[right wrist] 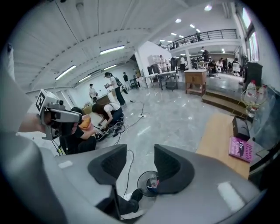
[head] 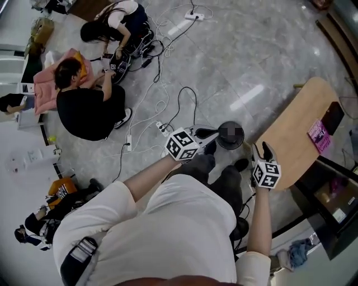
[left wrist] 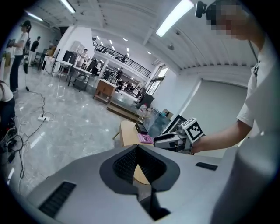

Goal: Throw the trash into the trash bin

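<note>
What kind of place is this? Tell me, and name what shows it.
Probably a large open workshop or lab hall: a polished stone floor strewn with cables and a power strip, and a railed mezzanine above work tables.

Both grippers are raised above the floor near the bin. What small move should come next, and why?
Probably turn the right gripper toward the wooden table: its jaws stand apart and empty, the left gripper is shut on nothing, and the trash bin already holds something. Whether the pink item there is trash, I cannot tell.
</note>
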The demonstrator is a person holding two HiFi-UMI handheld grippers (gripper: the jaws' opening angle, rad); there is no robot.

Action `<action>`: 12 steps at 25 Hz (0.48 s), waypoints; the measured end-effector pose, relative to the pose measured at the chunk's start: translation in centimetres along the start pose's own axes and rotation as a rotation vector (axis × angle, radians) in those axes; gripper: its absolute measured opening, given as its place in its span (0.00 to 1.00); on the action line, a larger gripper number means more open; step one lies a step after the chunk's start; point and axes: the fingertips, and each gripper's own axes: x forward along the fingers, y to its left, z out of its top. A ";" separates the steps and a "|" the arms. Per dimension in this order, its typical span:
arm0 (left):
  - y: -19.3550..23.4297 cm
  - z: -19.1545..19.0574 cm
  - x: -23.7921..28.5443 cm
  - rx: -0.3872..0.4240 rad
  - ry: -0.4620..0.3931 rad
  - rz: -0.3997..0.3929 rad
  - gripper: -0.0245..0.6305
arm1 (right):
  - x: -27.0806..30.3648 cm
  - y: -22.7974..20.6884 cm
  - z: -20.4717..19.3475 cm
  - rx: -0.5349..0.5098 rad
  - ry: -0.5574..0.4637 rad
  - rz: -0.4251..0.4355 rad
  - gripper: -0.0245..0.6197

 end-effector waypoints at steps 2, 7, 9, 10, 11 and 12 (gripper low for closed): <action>-1.4 2.2 -1.0 0.044 -0.009 -0.011 0.05 | -3.1 0.3 2.6 0.005 -0.072 -0.034 0.33; -5.1 7.6 -2.6 0.142 -0.056 -0.034 0.05 | -10.6 0.0 8.0 0.006 -0.224 -0.128 0.24; -6.4 9.5 -3.0 0.173 -0.074 -0.046 0.05 | -13.1 0.0 9.6 -0.003 -0.268 -0.155 0.22; -7.0 10.3 -3.2 0.186 -0.081 -0.051 0.05 | -14.3 0.1 10.4 -0.008 -0.288 -0.167 0.21; -7.7 11.1 -3.4 0.198 -0.088 -0.056 0.05 | -15.5 0.3 11.1 -0.012 -0.306 -0.179 0.20; -8.4 11.8 -3.7 0.208 -0.097 -0.061 0.05 | -16.8 0.4 11.7 -0.013 -0.321 -0.190 0.19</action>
